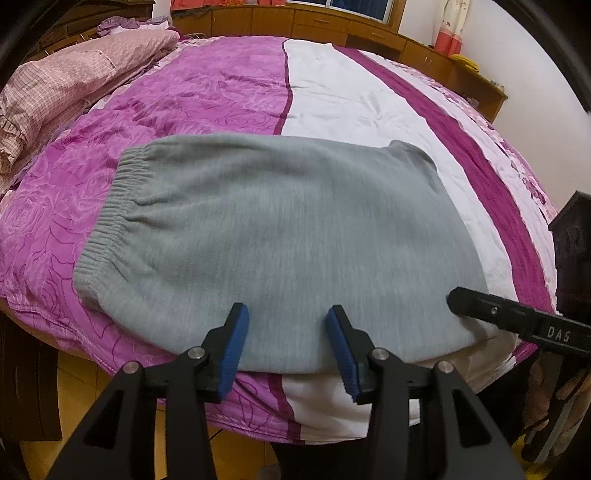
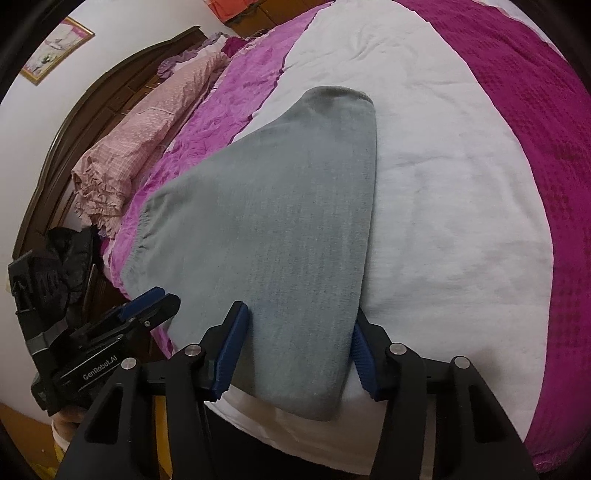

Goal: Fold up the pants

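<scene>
Grey knit pants (image 1: 273, 236) lie folded flat on the bed, ribbed waistband at the left. They also show in the right wrist view (image 2: 280, 229). My left gripper (image 1: 288, 347) is open, its blue pads apart, just above the pants' near edge. My right gripper (image 2: 299, 354) is open with its pads on either side of the pants' near right corner, holding nothing. The right gripper shows in the left wrist view (image 1: 517, 321) at the pants' right corner. The left gripper shows in the right wrist view (image 2: 110, 332) at the left.
The bed (image 1: 369, 103) has a purple, white and magenta cover. A pink checked quilt (image 1: 62, 88) is bunched at the far left. Wooden cabinets (image 1: 369, 26) line the far wall. The bed's near edge drops to a wooden floor (image 1: 74, 387).
</scene>
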`<state>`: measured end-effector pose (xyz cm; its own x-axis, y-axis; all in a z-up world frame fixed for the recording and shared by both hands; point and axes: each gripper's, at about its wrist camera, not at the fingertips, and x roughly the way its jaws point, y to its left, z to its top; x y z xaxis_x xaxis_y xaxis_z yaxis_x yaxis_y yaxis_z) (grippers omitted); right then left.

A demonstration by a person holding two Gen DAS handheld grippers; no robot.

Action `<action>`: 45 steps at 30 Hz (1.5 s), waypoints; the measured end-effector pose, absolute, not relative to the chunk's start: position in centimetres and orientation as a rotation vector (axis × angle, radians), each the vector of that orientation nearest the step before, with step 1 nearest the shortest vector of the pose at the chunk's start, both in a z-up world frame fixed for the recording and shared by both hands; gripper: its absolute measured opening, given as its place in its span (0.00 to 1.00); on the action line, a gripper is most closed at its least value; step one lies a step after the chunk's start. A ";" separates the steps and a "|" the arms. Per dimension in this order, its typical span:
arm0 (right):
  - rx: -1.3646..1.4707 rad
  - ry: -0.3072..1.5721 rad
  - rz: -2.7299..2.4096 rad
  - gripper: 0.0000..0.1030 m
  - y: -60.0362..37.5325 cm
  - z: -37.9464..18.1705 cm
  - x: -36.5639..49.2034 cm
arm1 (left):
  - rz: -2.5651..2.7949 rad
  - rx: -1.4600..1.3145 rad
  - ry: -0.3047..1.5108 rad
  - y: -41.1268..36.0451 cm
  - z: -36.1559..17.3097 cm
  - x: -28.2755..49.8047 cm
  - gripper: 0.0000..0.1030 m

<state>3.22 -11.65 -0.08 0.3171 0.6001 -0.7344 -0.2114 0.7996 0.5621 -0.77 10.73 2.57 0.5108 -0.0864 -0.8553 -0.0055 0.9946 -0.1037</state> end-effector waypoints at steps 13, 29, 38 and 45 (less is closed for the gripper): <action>0.481 1.105 0.553 0.08 -12.9 0.6 3.3 | -0.026 -0.080 1.051 9.9 3.5 -1.2 0.60; 0.270 0.885 0.649 0.04 -9.6 8.3 1.2 | -0.004 -0.127 1.031 10.9 4.4 -2.1 0.60; 0.205 0.791 0.787 0.04 -6.2 12.5 1.5 | 0.101 -0.150 0.968 15.3 8.0 -2.6 0.60; 0.174 0.753 0.907 0.04 -2.5 14.4 1.9 | 0.157 -0.149 0.973 19.7 8.8 -2.6 0.60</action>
<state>1.94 -2.47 14.45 0.3840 0.7649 -0.5172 -0.6487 0.6220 0.4384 -2.60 19.65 8.77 0.5533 0.0654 -0.8304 -0.1988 0.9785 -0.0554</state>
